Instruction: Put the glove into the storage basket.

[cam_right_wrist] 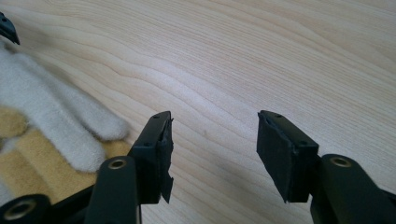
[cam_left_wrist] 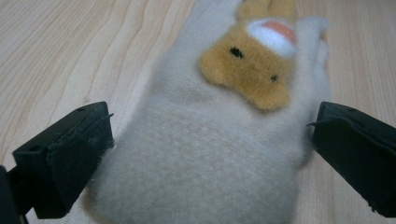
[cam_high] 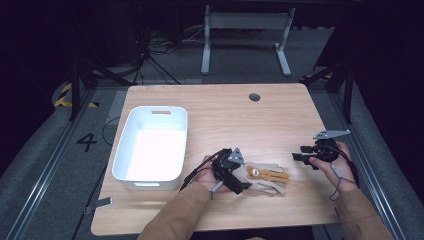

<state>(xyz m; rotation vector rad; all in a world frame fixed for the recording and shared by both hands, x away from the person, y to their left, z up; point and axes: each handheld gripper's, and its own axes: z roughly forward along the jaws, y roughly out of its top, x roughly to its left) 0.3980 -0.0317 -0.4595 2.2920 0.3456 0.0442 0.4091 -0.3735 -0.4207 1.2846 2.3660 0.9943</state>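
Note:
A fuzzy cream glove (cam_high: 262, 179) with an orange animal face lies flat on the wooden table (cam_high: 225, 120), near the front edge. In the left gripper view the glove (cam_left_wrist: 210, 154) has its cuff end between the jaws of my left gripper (cam_left_wrist: 212, 135), which stand wide on either side of it; the gripper is open. From above, the left gripper (cam_high: 239, 181) sits at the glove's left end. My right gripper (cam_high: 296, 153) hovers to the right of the glove. It is open (cam_right_wrist: 214, 128) over bare wood, with the glove's cream and orange fingers (cam_right_wrist: 51, 116) off to its left.
A white plastic bin (cam_high: 122, 150) stands on the left part of the table, beside the left hand. A small dark round cap (cam_high: 254, 97) sits in the tabletop near the far edge. Bare wood lies between the glove and the far edge.

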